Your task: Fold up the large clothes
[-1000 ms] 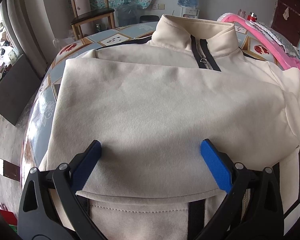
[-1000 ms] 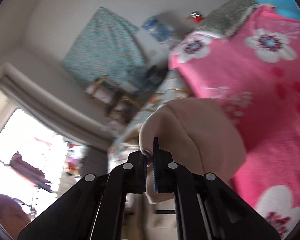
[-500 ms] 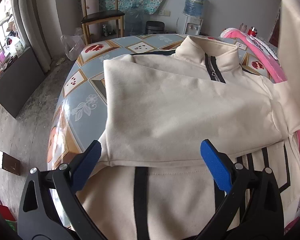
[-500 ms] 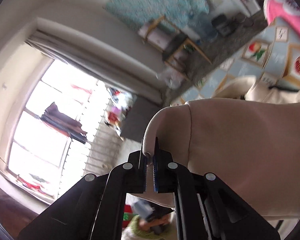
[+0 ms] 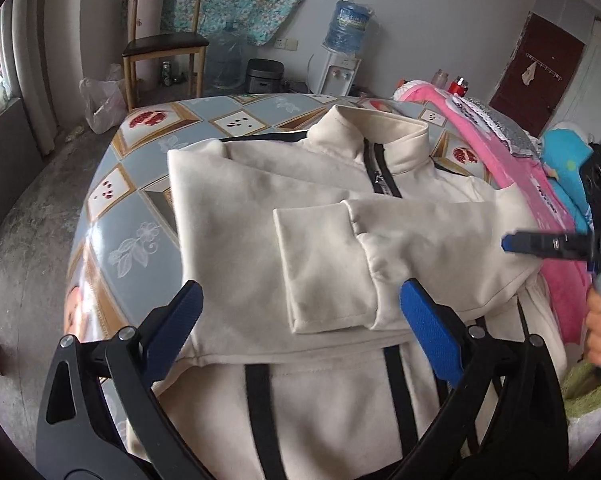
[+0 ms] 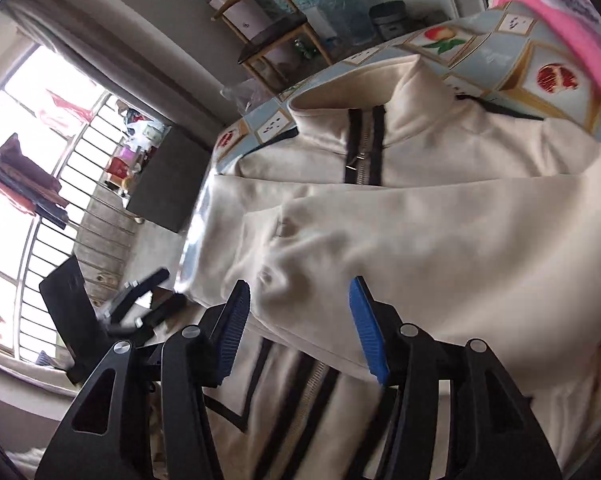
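On the tiled table we see the cream jacket lying flat, both sleeves folded across its chest, cuff on top; left gripper spread wide, empty, above the sleeves; right gripper likewise spread, nothing pinched, over the sleeve.

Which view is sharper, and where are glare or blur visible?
Left wrist view: sharper; the cream jacket is crisp, only the right gripper is smeared. Right wrist view: motion blur on the sleeve, a blown-out window, and glare on the table edge.
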The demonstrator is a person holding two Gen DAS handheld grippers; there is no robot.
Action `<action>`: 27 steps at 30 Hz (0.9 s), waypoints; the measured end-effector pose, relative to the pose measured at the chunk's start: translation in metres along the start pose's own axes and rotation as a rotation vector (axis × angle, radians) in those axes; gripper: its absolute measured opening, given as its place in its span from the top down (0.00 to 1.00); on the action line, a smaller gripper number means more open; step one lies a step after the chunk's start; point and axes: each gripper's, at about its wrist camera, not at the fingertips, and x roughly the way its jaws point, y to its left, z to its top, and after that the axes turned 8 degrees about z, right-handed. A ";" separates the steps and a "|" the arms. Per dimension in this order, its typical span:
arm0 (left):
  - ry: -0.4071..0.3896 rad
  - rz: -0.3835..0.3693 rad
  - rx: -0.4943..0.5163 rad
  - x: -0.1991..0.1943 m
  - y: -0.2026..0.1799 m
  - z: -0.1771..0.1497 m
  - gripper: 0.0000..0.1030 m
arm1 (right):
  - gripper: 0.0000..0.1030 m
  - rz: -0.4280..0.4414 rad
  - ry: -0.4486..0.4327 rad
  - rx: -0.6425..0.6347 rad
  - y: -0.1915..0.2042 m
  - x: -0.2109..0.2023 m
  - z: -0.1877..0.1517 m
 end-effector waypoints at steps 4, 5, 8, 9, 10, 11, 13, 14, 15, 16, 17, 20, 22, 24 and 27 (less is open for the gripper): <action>0.059 -0.012 0.005 0.030 -0.017 0.014 0.21 | 0.51 -0.098 -0.014 -0.034 -0.021 -0.020 -0.044; 0.091 -0.006 -0.002 0.041 -0.020 0.017 0.25 | 0.51 -0.110 -0.019 -0.028 -0.026 -0.025 -0.052; 0.169 0.030 -0.059 0.065 -0.016 0.020 0.39 | 0.51 -0.134 -0.034 -0.027 -0.038 -0.035 -0.073; 0.187 0.045 -0.079 0.070 -0.013 0.020 0.45 | 0.51 -0.137 -0.042 -0.029 -0.042 -0.037 -0.079; 0.201 0.052 -0.098 0.073 -0.009 0.019 0.48 | 0.51 -0.141 -0.049 -0.026 -0.045 -0.042 -0.085; 0.208 0.060 -0.119 0.077 -0.006 0.019 0.54 | 0.51 -0.147 -0.056 -0.015 -0.049 -0.046 -0.089; 0.202 0.072 -0.139 0.077 -0.003 0.019 0.59 | 0.51 -0.153 -0.067 0.003 -0.057 -0.052 -0.095; 0.202 0.078 -0.146 0.077 -0.003 0.020 0.62 | 0.51 -0.158 -0.071 0.011 -0.061 -0.055 -0.097; 0.203 0.087 -0.158 0.077 -0.002 0.020 0.70 | 0.51 -0.164 -0.077 0.014 -0.063 -0.058 -0.098; 0.204 0.090 -0.165 0.078 -0.002 0.020 0.74 | 0.51 -0.171 -0.085 0.015 -0.066 -0.061 -0.099; 0.205 0.094 -0.166 0.079 -0.002 0.021 0.74 | 0.51 -0.183 -0.091 0.016 -0.068 -0.063 -0.099; 0.203 0.124 -0.146 0.080 -0.009 0.022 0.82 | 0.51 -0.208 -0.109 0.024 -0.076 -0.067 -0.100; 0.197 0.151 -0.115 0.082 -0.016 0.024 0.90 | 0.51 -0.204 -0.110 0.043 -0.083 -0.067 -0.101; 0.181 0.167 -0.084 0.081 -0.023 0.025 0.92 | 0.51 -0.206 -0.101 0.065 -0.089 -0.065 -0.101; 0.111 0.192 -0.043 0.061 -0.030 0.033 0.93 | 0.51 -0.225 -0.087 0.082 -0.095 -0.063 -0.100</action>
